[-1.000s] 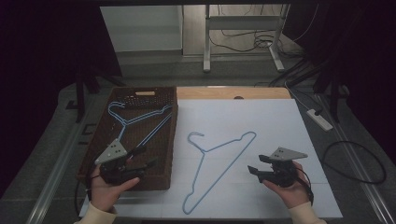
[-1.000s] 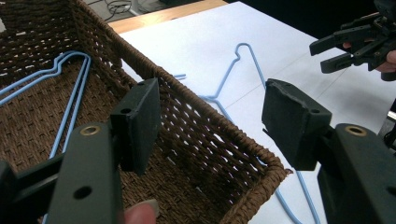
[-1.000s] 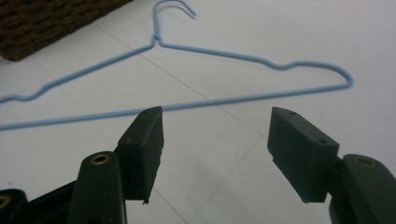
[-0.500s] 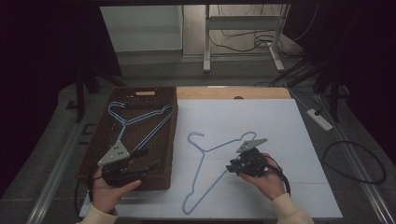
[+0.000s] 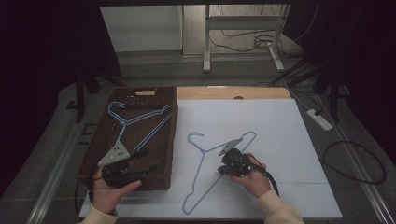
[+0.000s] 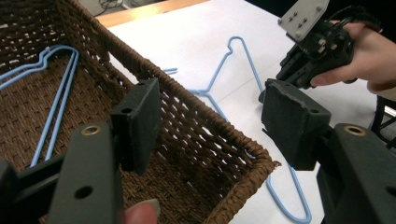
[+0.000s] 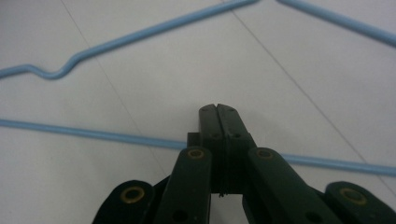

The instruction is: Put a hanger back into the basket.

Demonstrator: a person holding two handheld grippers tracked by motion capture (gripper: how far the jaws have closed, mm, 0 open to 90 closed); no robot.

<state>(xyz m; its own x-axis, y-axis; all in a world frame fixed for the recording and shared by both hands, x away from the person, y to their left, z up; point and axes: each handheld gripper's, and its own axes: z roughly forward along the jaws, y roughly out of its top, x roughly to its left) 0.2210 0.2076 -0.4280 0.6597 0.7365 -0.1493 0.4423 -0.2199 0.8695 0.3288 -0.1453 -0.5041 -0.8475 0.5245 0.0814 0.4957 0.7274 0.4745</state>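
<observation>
- Right gripper (image 7: 218, 109): the 2 jaws have just been closing and now meet pad to pad, with a wire of the blue hanger (image 7: 93, 134) passing under or through their base; whether the wire is actually pinched, I cannot tell.
- In the high view that right gripper (image 5: 224, 167) sits on the hanger's (image 5: 201, 168) long diagonal wire, near the middle of the white sheet (image 5: 280, 126).
- The hanger lies flat on the sheet, hook at 11 o'clock, its far corner at 1 o'clock, its tip down at 7 o'clock.
- Left gripper (image 6: 210, 121): jaws wide apart, nothing between the pads, hovering over the near right corner of the wicker basket (image 6: 224, 135).
- From above, the left gripper (image 5: 145, 158) is at the basket's (image 5: 98, 140) 6 o'clock edge.
- Inside the basket, 1 more blue hanger (image 5: 140, 121) lies on the woven floor, towards 12 o'clock.
</observation>
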